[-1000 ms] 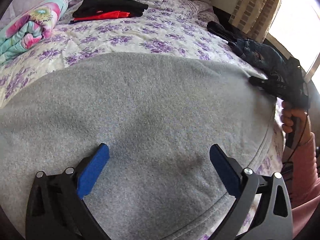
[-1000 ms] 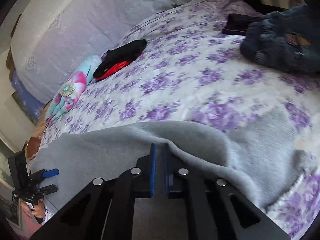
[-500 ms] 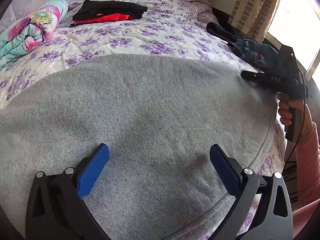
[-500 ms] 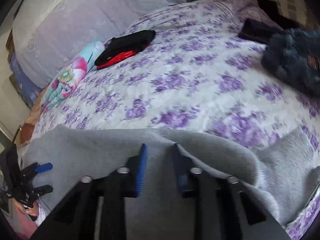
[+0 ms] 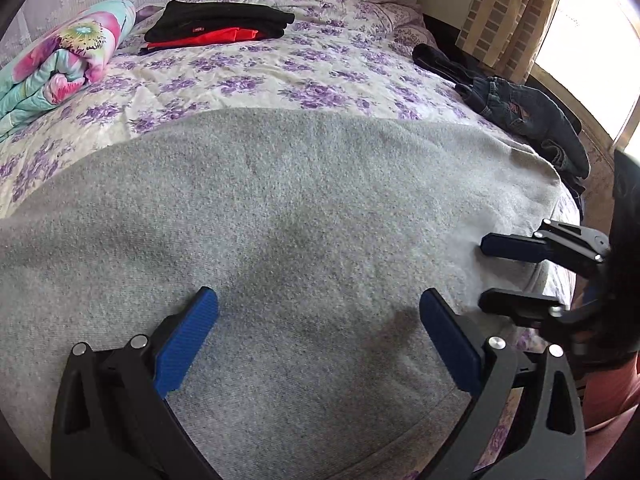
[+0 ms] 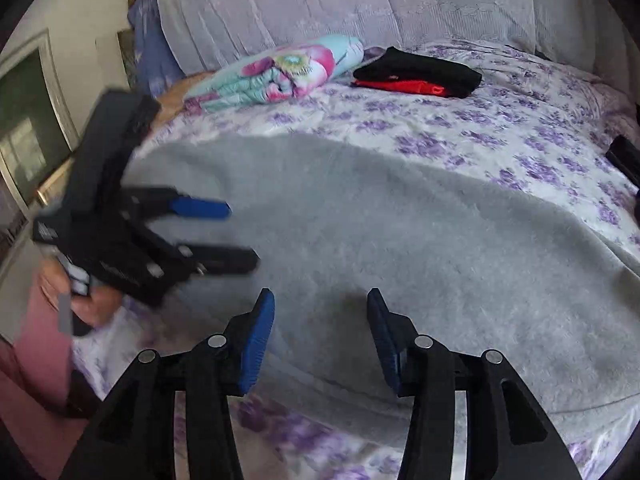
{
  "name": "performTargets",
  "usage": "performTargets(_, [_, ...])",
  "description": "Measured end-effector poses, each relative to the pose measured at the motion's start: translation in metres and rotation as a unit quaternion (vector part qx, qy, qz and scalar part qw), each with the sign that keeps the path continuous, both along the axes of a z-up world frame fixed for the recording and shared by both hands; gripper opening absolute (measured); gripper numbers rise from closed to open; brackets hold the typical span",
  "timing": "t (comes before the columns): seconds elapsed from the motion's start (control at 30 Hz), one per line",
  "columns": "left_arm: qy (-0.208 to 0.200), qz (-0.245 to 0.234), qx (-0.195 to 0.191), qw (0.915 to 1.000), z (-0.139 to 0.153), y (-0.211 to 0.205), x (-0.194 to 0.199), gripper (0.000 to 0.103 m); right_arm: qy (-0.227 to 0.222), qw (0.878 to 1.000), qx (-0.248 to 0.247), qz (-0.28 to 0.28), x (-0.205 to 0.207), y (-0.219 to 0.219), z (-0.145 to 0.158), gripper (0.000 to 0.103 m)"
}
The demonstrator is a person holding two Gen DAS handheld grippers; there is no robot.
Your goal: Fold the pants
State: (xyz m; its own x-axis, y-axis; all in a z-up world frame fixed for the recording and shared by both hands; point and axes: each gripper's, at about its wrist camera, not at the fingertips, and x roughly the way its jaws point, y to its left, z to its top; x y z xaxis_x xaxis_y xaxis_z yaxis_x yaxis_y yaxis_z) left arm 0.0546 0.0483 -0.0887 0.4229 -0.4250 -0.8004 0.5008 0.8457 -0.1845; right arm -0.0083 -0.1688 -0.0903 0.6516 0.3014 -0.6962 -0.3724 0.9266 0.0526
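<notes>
Left wrist view takes in the bed (image 5: 320, 60), its purple-flowered cover running back to a pale draped headboard. Spread flat over the near part of the bed lie the grey pants (image 5: 280, 220), filling most of the frame and reaching the bed's right edge; in the right wrist view the same pants (image 6: 400, 240) cover the near half of the bed, their near edge running just past the fingers.

At the far left of the bed sits a rolled quilt (image 5: 60, 60) in teal and pink, and beside it a folded stack (image 5: 216, 26) of black and red clothes. Dark jeans (image 5: 528, 116) lie crumpled at the far right edge, near a checked curtain (image 5: 508, 12).

Over the pants hangs the left gripper (image 5: 318, 332), its blue-padded fingers wide apart with nothing between them. The right gripper (image 6: 320, 328) also hangs above the cloth, fingers apart and empty. Each shows in the other's view: the right gripper (image 5: 486, 274) comes in from the right over the pants' edge, and the left gripper (image 6: 236, 234) appears at the left, blurred, so whether its tips touch the cloth is hard to say. A hand (image 6: 96, 304) in a pink sleeve grips its handle.
</notes>
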Motion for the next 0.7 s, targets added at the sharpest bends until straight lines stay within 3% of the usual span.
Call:
performTargets(0.1, [0.0, 0.0, 0.0, 1.0, 0.0, 0.0, -0.001, 0.098, -0.004, 0.997, 0.03, -0.077, -0.007, -0.061, 0.0, 0.044])
performTargets(0.17, [0.0, 0.0, 0.003, 1.0, 0.0, -0.001, -0.001, 0.098, -0.011, 0.992, 0.024, -0.125, -0.013, -0.095, 0.001, 0.039])
performTargets(0.23, [-0.001, 0.003, 0.015, 0.9999, 0.0, -0.002, -0.003, 0.098, -0.024, 0.983, -0.016, -0.181, -0.025, -0.119, -0.001, 0.043])
performTargets(0.27, [-0.004, 0.004, 0.025, 0.9997, 0.0, -0.002, -0.005, 0.098, -0.03, 0.978, -0.031, -0.203, -0.03, -0.128, -0.003, 0.053])
performTargets(0.37, [-0.02, 0.012, 0.055, 0.9982, 0.0, 0.0, -0.014, 0.098, -0.027, 0.977, -0.002, -0.211, -0.035, -0.14, -0.009, 0.053])
performTargets(0.6, [-0.055, 0.033, 0.112, 0.9917, 0.009, 0.028, -0.042, 0.098, -0.029, 0.969, -0.073, -0.234, -0.024, -0.112, 0.012, 0.057])
performTargets(0.7, [-0.064, 0.048, 0.145, 0.9862, 0.018, 0.041, -0.051, 0.098, -0.055, 0.976, -0.054, -0.201, -0.017, -0.088, 0.034, 0.059])
